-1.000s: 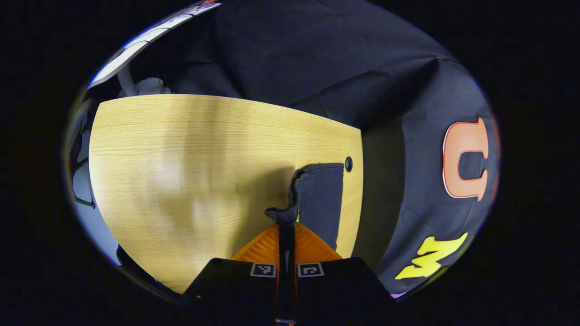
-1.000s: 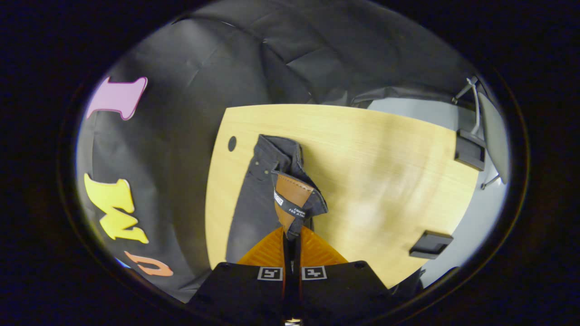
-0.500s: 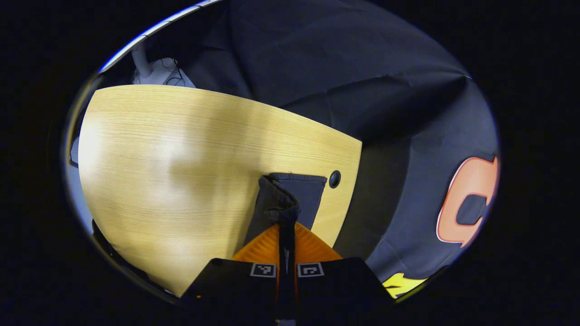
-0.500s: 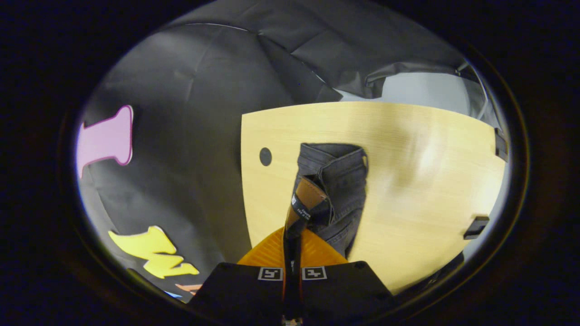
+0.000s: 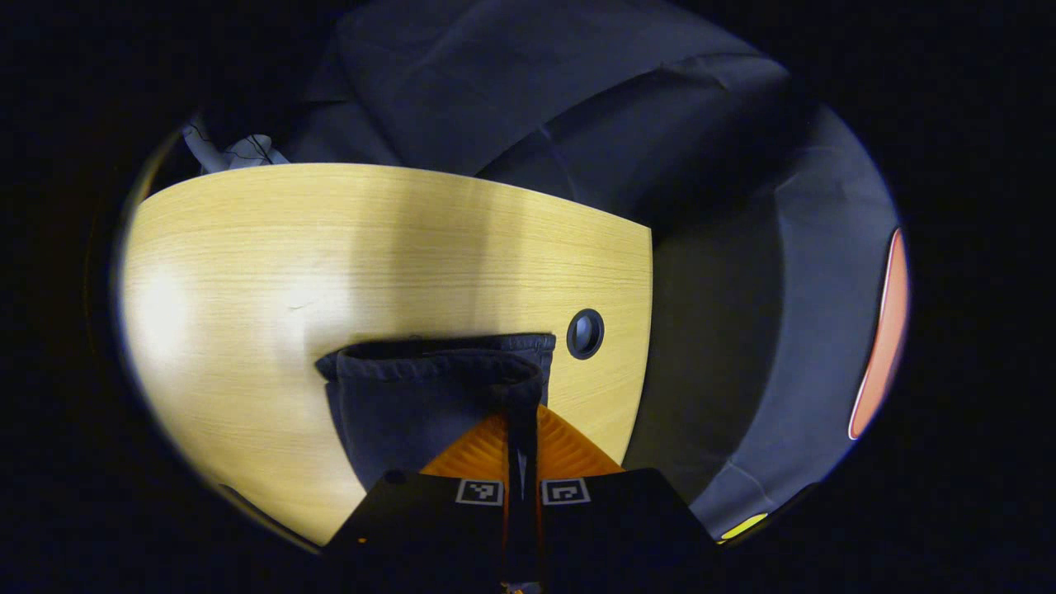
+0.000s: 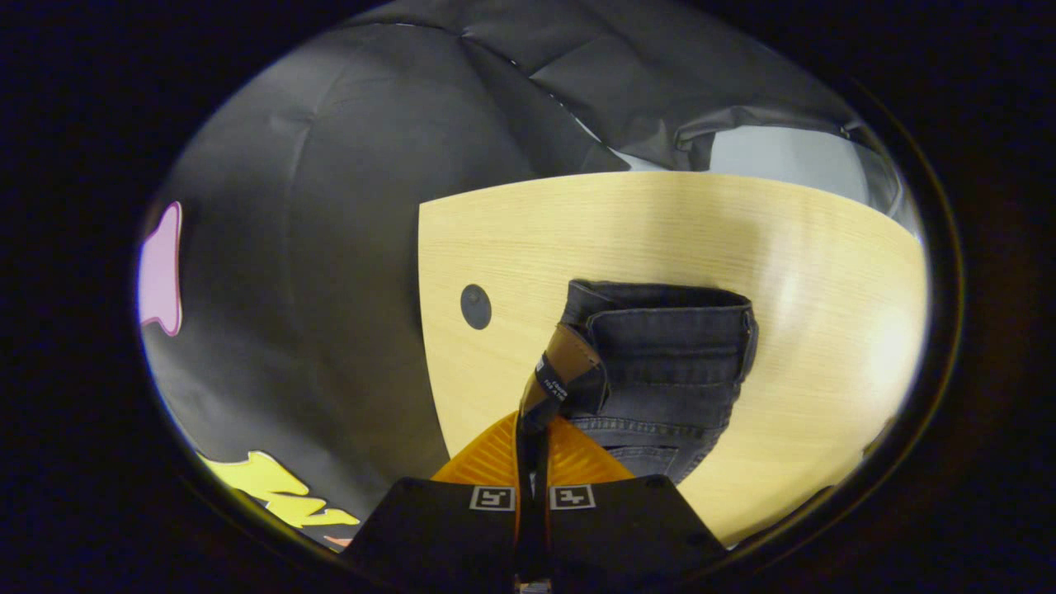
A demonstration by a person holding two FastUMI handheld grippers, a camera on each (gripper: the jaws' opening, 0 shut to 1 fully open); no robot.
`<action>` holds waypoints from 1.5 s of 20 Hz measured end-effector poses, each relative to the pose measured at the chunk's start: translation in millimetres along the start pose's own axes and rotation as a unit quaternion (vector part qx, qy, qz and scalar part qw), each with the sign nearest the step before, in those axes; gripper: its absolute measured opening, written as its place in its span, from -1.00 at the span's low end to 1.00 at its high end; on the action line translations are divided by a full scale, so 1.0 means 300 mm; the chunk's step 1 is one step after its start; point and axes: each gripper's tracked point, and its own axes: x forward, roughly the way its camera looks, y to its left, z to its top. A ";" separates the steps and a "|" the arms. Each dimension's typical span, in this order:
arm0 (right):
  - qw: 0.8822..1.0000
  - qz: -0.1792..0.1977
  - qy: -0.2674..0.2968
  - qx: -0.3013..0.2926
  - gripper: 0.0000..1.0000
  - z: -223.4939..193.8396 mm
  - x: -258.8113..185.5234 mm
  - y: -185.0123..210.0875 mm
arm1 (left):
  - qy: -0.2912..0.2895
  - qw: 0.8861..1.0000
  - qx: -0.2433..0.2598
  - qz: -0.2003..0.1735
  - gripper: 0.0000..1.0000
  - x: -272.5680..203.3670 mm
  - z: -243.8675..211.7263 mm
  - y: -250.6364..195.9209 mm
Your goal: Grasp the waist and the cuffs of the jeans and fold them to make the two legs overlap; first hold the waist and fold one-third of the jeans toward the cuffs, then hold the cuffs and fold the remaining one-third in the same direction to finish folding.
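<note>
A light wood-grain table (image 5: pixel 371 239), backed by black cloth, carried the work; a round cable hole (image 5: pixel 585 333) was seen near its edge.

Left gripper (image 5: pixel 521 417): fingers were closed to a narrow slit w/ dark cloth pinched between them at the cuff end (image 5: pixel 437 363) of the jeans (image 5: pixel 404 412). From the tips outward, the cuff hems were seen stacked, one edge just behind the other, w/ the leg panel lying flat on the table beside the hole.

Right gripper (image 6: pixel 533 417): fingers were likewise closed narrow on the waist (image 6: pixel 660 318), approx. at the tan leather patch (image 6: pixel 569 355), which was lifted and tilted toward the camera. Beyond it, the waistband lay doubled, two bands one over the other, w/ seat seams visible below.

Progress (judged, not seen):
- Leg-over-leg fold: appeared done or nearly done, as both ends showed doubled layers; edges were not fully aligned.
- Neither end was released; both pinched corners were held slightly raised.
- Waist third toward cuffs: not yet done.
- Cuff third in same direction: not yet done.

Est. stage: early, approx. first of three folds. The mid-length of the jeans could not be judged.
</note>
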 end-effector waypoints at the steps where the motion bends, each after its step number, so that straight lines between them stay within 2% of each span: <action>1: 1.000 0.000 0.000 -0.004 -0.99 0.008 0.017 -0.003 | -0.001 1.000 0.010 0.004 -0.94 0.023 0.001 -0.002; 3: 1.000 -0.007 -0.002 -0.016 -0.99 0.023 0.059 -0.027 | -0.002 1.000 0.022 0.020 -0.94 0.053 -0.004 0.033; 4: 1.000 -0.012 -0.005 -0.021 -0.99 0.030 0.083 -0.042 | -0.002 0.999 0.026 0.030 -1.00 0.075 -0.003 0.046; 6: 1.000 -0.007 -0.007 -0.023 -1.00 0.032 0.108 -0.040 | 0.002 0.999 0.033 0.036 -0.94 0.108 -0.006 0.052; 8: 1.000 -0.001 -0.008 -0.026 -0.80 0.038 0.116 -0.032 | 0.004 0.998 0.039 0.039 -0.87 0.116 -0.011 0.057; 9: 1.000 0.007 -0.007 -0.024 -0.82 0.043 0.115 -0.020 | 0.003 0.998 0.041 0.047 -0.71 0.118 -0.011 0.065; 10: 0.999 0.032 -0.008 -0.016 -0.65 0.043 0.114 0.015 | 0.001 0.998 0.041 0.057 -0.61 0.125 -0.013 0.076; 11: 0.998 0.059 -0.018 -0.002 -0.58 0.070 0.091 0.054 | 0.001 0.998 0.044 0.054 -0.48 0.126 -0.012 0.066; 12: 0.997 0.075 -0.032 0.005 -0.23 0.085 0.080 0.078 | 0.003 0.997 0.049 0.052 -0.15 0.124 -0.022 0.045; 13: 0.996 0.073 -0.046 -0.002 0.06 0.092 0.056 0.072 | 0.005 0.997 0.058 0.056 0.23 0.098 -0.032 0.034; 15: 0.994 0.065 -0.056 -0.072 0.63 0.056 0.014 0.070 | 0.009 0.995 0.081 0.049 1.00 0.038 -0.052 0.004; 16: 0.988 0.055 -0.070 -0.124 0.67 0.039 -0.018 0.065 | 0.005 0.995 0.098 0.034 0.99 -0.004 -0.060 -0.033; 17: 0.979 0.048 -0.092 -0.178 0.85 0.026 -0.057 0.078 | -0.004 0.992 0.128 0.021 1.00 -0.053 -0.068 -0.064; 18: 0.965 0.042 -0.117 -0.232 0.86 0.013 -0.101 0.085 | -0.017 0.985 0.169 0.010 0.98 -0.115 -0.069 -0.098; 19: 0.948 0.039 -0.141 -0.281 0.85 -0.008 -0.165 0.095 | -0.036 0.975 0.221 -0.004 0.97 -0.186 -0.070 -0.140; 21: 0.911 0.049 -0.187 -0.363 0.85 -0.067 -0.282 0.155 | -0.083 0.940 0.328 -0.050 0.97 -0.350 -0.091 -0.245; 23: 0.865 0.067 -0.230 -0.441 0.85 -0.152 -0.395 0.197 | -0.133 0.893 0.417 -0.106 0.98 -0.526 -0.156 -0.360; 25: 0.814 0.079 -0.261 -0.513 0.85 -0.270 -0.478 0.208 | -0.172 0.846 0.478 -0.159 0.97 -0.721 -0.236 -0.435; 27: 0.761 0.085 -0.291 -0.574 0.85 -0.364 -0.507 0.173 | -0.207 0.801 0.526 -0.195 0.98 -0.849 -0.332 -0.434; 28: 0.734 0.091 -0.311 -0.597 0.85 -0.404 -0.521 0.153 | -0.223 0.779 0.549 -0.206 0.96 -0.865 -0.390 -0.400; 30: 0.711 0.099 -0.322 -0.617 0.84 -0.463 -0.519 0.114 | -0.237 0.746 0.582 -0.221 0.96 -0.901 -0.494 -0.330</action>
